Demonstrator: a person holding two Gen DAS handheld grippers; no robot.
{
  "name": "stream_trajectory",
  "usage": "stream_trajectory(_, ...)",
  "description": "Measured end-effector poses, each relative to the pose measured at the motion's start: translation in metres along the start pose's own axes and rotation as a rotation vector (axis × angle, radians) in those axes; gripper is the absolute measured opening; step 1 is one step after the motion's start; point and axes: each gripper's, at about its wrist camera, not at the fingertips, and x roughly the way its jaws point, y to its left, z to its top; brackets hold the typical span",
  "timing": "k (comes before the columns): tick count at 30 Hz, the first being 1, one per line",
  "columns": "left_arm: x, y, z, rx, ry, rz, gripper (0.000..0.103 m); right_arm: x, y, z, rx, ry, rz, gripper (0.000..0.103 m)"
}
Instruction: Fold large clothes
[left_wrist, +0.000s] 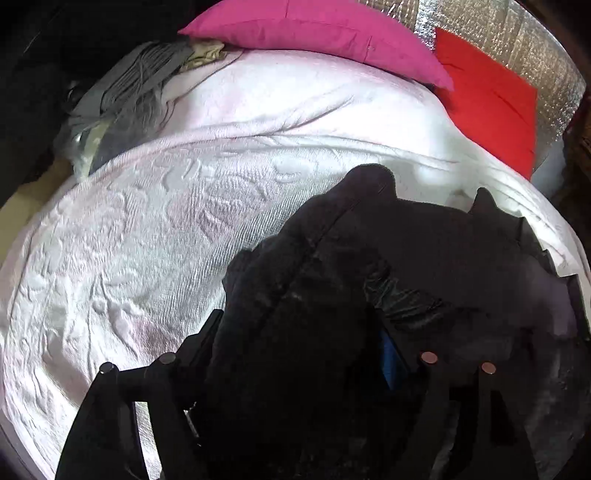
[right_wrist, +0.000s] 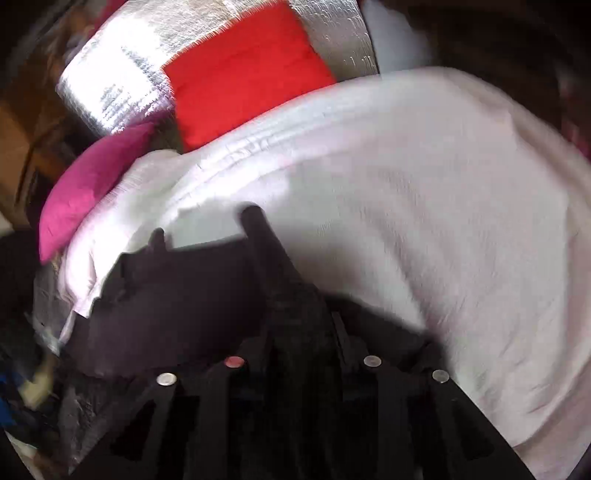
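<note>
Black garment (left_wrist: 332, 280) bunched lower center-right on white bedspread (left_wrist: 140, 236), draped over left gripper (left_wrist: 295, 354); fingers buried, grip can't tell. Right gripper (right_wrist: 295, 295) lower center, fingers clenched on the same black cloth. Pink pillow (left_wrist: 317, 33), red pillow (left_wrist: 487, 99) at top.

Garment (left_wrist: 369, 258): my black one, plain, faint sheen in its folds.
Bedspread (left_wrist: 147, 240): white with a pinkish tint, raised woven relief pattern.
Pillow (left_wrist: 314, 33): magenta, plain.
Cushion (right_wrist: 240, 74): bright red, plain.
Wall covering (right_wrist: 110, 85): silver foil, quilted dimples.
Clothes pile (left_wrist: 129, 85): grey ribbed.
</note>
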Motion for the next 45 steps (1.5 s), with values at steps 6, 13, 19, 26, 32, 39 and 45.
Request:
stream_trajectory(6,-0.035,-0.005,-0.005,0.063,-0.014,0.019,0.078,-0.052,-0.010,-0.004,0.039,-0.069,0.050,0.075)
stream_trajectory(13,-0.100,0.003,-0.032,0.130,-0.084,-0.071,0.082,-0.109,-0.050,-0.032,0.048,-0.021,0.116,0.075)
stream_trajectory(19,-0.079,0.059,-0.040,0.018,0.007,-0.174,0.082,-0.097,-0.099,-0.052,0.193,0.084,0.290,0.075)
stream_trajectory(26,-0.060,0.076,-0.045,-0.054,0.097,-0.348,0.081,-0.070,-0.096,-0.054,0.225,0.116,0.372,0.076)
stream_trajectory(32,-0.039,0.061,-0.046,-0.016,0.177,-0.357,0.081,-0.084,-0.026,-0.064,-0.096,0.106,0.216,0.076)
stream_trajectory(39,-0.030,0.054,-0.045,-0.024,0.183,-0.363,0.081,-0.070,-0.001,-0.075,-0.160,0.064,0.070,0.048)
stream_trajectory(45,-0.047,0.034,-0.056,0.043,0.131,-0.315,0.063,-0.095,0.003,-0.073,-0.192,-0.023,0.073,0.029)
